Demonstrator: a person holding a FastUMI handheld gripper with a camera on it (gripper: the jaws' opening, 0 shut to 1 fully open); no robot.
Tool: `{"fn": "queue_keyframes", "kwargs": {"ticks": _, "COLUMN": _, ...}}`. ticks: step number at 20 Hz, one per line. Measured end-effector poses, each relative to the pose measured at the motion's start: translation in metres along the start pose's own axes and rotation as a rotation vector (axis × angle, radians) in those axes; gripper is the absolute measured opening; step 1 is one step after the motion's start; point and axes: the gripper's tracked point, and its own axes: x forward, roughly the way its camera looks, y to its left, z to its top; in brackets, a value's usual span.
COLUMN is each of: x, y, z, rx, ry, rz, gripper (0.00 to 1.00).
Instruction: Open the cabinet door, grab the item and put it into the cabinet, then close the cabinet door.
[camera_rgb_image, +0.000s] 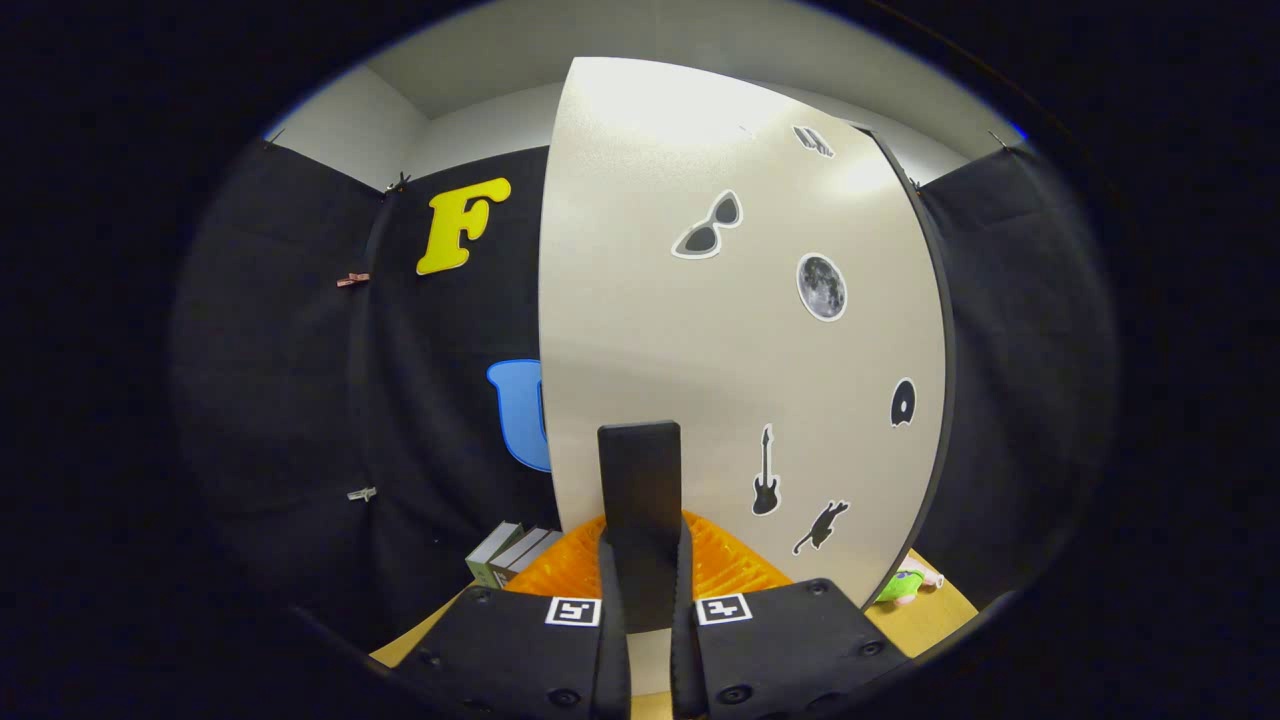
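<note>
Cabinet door (740, 330), pale and speckled, takes up the centre and upper right of the gripper view, standing upright with its dark edge curving down the right side. Stickers dot its face: a pair of sunglasses (708, 227) in the upper middle, a moon (821, 287) just right of them, a small record (903, 403) near the right edge, and a guitar (765, 472) and a running animal (822, 526) lower down. A flat dark handle (640, 500) stands upright on the door at lower centre, and the gripper (647, 640) at the bottom centre is clenched on it, both fingers pressing its sides.

Behind the handle, low in the frame, an orange ribbed basket (725, 560) shows on either side of it, resting on a light wooden table (930, 610). At lower left of centre, a few grey books (510, 555) lean beside the basket against the black booth wall. At lower right, just past the door's bottom edge, a small green and pink toy (905, 585) lies on the table; its shape is too small to tell further.
</note>
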Motion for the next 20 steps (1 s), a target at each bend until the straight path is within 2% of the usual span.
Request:
{"fn": "queue_keyframes", "kwargs": {"ticks": 11, "x": -0.037, "y": -0.028, "z": 0.005, "rx": -0.013, "ry": 0.009, "rz": 0.000, "gripper": 0.19}}
{"fn": "queue_keyframes", "kwargs": {"ticks": 20, "x": -0.059, "y": -0.054, "z": 0.008, "rx": 0.025, "ry": 0.008, "rz": -0.052, "gripper": 0.19}}
